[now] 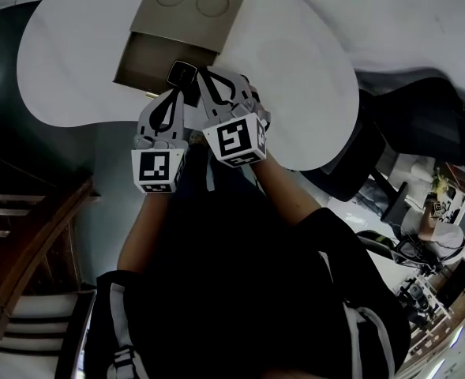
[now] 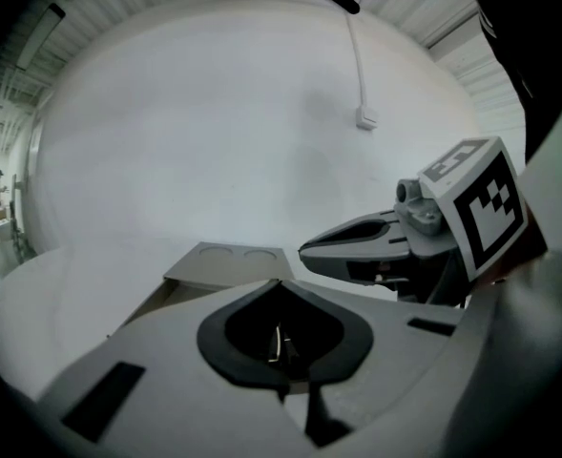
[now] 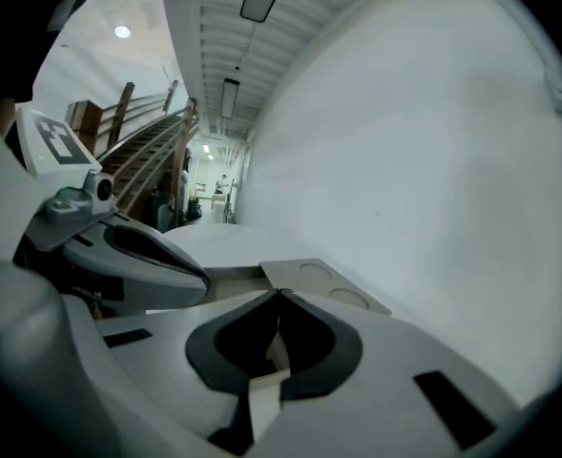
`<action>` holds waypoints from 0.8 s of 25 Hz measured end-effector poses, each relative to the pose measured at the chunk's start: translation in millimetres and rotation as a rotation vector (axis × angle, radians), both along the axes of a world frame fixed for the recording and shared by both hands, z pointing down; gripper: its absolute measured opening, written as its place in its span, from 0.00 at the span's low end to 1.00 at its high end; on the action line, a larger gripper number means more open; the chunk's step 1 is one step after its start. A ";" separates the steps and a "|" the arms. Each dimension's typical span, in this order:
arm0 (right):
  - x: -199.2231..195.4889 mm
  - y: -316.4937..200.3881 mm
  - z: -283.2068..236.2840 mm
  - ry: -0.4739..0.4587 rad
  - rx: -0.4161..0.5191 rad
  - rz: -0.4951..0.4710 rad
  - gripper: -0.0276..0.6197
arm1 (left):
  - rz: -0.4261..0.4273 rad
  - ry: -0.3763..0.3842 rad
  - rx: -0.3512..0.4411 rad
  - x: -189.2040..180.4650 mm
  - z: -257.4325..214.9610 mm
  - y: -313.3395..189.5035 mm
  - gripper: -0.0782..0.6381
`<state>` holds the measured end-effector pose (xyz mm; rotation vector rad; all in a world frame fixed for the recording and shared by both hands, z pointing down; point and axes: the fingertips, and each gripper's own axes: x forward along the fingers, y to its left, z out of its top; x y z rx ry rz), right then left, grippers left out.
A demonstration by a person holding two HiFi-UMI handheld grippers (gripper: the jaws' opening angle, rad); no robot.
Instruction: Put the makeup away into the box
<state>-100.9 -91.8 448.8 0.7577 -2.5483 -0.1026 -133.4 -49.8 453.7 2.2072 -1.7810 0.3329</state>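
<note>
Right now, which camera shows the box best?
The head view. It looks down on the box, so you can see its open lid with two circles, and the inside too. The left gripper view and the right gripper view only see it low and flat, with its inside mostly hidden.

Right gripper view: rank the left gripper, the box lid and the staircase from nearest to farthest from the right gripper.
1. left gripper: close alongside the right gripper, on the view's left.
2. box lid: just ahead, beyond the jaw tips, slightly right.
3. staircase: far back, upper left.
</note>
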 end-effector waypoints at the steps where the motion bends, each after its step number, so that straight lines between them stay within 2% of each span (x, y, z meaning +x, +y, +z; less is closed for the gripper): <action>1: 5.9 0.7 -4.5 -0.022 -0.002 0.010 0.08 | 0.006 0.002 0.005 4.7 -1.8 -1.1 0.12; 8: 45.1 -5.2 -37.2 -0.128 0.043 0.096 0.08 | 0.074 0.018 0.036 40.2 -15.2 -7.7 0.12; 12: 71.4 -7.1 -46.0 -0.196 0.030 0.167 0.08 | 0.110 0.023 0.054 58.7 -23.5 -9.7 0.12; 16: 96.2 -9.0 -48.6 -0.176 0.047 0.216 0.08 | 0.135 0.019 0.059 73.8 -27.7 -12.0 0.12; 20: 116.3 -10.3 -41.5 -0.193 0.013 0.276 0.08 | 0.166 0.021 0.056 89.1 -28.1 -14.8 0.12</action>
